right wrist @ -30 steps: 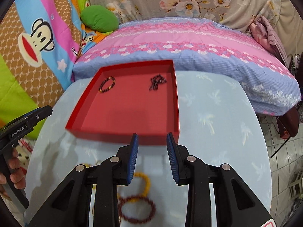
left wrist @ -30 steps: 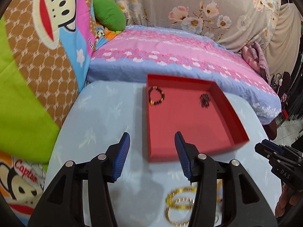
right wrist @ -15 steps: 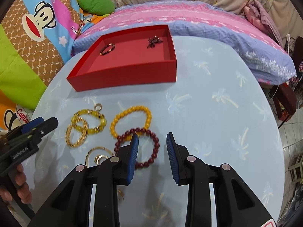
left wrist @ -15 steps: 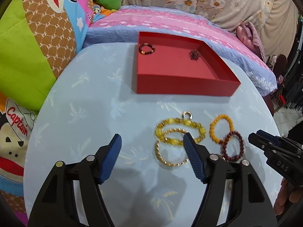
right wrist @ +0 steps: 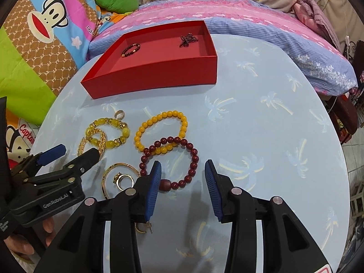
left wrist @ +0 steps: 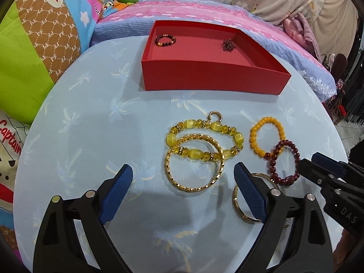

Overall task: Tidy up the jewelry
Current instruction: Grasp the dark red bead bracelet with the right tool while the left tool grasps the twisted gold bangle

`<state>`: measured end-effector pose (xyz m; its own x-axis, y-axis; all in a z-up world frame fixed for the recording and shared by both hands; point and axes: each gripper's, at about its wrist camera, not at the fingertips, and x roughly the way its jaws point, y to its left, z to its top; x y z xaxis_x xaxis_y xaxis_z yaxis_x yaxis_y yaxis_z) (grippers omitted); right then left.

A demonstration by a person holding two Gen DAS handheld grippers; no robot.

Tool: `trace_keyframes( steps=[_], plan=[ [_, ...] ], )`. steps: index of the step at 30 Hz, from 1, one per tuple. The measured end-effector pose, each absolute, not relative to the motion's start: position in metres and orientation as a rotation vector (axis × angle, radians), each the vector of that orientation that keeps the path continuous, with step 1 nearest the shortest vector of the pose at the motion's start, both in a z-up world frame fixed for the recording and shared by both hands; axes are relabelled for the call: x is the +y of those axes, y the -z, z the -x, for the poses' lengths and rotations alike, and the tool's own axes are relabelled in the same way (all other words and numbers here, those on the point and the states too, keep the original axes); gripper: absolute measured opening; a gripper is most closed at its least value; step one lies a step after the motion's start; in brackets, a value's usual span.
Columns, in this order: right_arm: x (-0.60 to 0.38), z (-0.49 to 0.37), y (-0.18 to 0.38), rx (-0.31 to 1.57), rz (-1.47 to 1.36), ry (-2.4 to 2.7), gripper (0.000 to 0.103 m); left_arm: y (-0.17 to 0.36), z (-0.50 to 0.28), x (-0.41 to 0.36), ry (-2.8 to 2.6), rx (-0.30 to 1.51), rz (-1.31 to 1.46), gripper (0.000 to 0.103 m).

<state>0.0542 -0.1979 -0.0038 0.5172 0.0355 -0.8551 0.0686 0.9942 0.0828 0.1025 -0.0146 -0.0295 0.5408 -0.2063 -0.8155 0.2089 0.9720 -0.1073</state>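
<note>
table edge: the round table (right wrist: 261, 118) in its pale blue palm-print cloth curves away right of the red tray (left wrist: 204, 77); that whole side is bare, so lots of room there.
tight side: left of the tray the table butts up against cartoon monkey bedding (left wrist: 34, 52).
vs 1 second back: both views sat low over the tray then; now the loose pieces in front of the tray are in plain sight, and both tongs are wider apart.
red tray: 2 things in it, a dark beaded bracelet (left wrist: 165, 40) in its far left corner and a small dark tangle of beads (left wrist: 228, 44) toward its far right.
still out: in front of the tray, a yellow stone bracelet (left wrist: 204, 140) overlapping a gold bangle (left wrist: 194, 162), an orange bead bracelet (right wrist: 160, 132), a dark red bead bracelet (right wrist: 170, 163), a thin gold bangle (right wrist: 120, 177) ringing a gold ring (right wrist: 125, 180).
left gripper (left wrist: 183, 191): spreading, released, gold bangle between the pads but untouched.
right gripper (right wrist: 183, 187): also spreading, gripping nothing, over the dark red bracelet.
</note>
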Motion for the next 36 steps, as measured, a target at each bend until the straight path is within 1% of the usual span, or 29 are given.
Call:
trace_keyframes(
  steps=[1, 3, 6, 8, 10, 27, 29, 32, 36],
  plan=[
    [-0.198, -0.055, 0.005, 1.03, -0.112, 0.019, 0.039, 0.031, -0.103, -0.015, 0.245, 0.972, -0.005, 0.085],
    [-0.197, -0.056, 0.006, 1.034, -0.111, 0.017, 0.039, 0.033, -0.104, -0.017, 0.257, 0.981, -0.008, 0.074],
    [-0.196, -0.057, 0.008, 1.039, -0.112, 0.014, 0.039, 0.034, -0.104, -0.019, 0.269, 0.983, -0.023, 0.066],
    [-0.195, -0.058, 0.01, 1.043, -0.113, 0.012, 0.039, 0.033, -0.103, -0.02, 0.288, 0.983, -0.028, 0.056],
    [-0.195, -0.059, 0.012, 1.047, -0.115, 0.009, 0.039, 0.033, -0.103, -0.02, 0.299, 0.985, -0.025, 0.051],
    [-0.197, -0.071, 0.019, 1.052, -0.123, 0.03, 0.039, 0.012, -0.103, -0.008, 0.303, 0.955, 0.018, 0.051],
    [-0.198, -0.072, 0.021, 1.053, -0.119, 0.034, 0.036, 0.012, -0.103, -0.008, 0.3, 0.956, 0.02, 0.051],
    [-0.198, -0.073, 0.022, 1.047, -0.103, 0.042, 0.027, 0.011, -0.102, -0.008, 0.297, 0.956, 0.019, 0.051],
    [-0.202, -0.074, 0.023, 1.042, -0.095, 0.056, 0.012, 0.011, -0.103, -0.006, 0.294, 0.958, 0.023, 0.051]
  ],
)
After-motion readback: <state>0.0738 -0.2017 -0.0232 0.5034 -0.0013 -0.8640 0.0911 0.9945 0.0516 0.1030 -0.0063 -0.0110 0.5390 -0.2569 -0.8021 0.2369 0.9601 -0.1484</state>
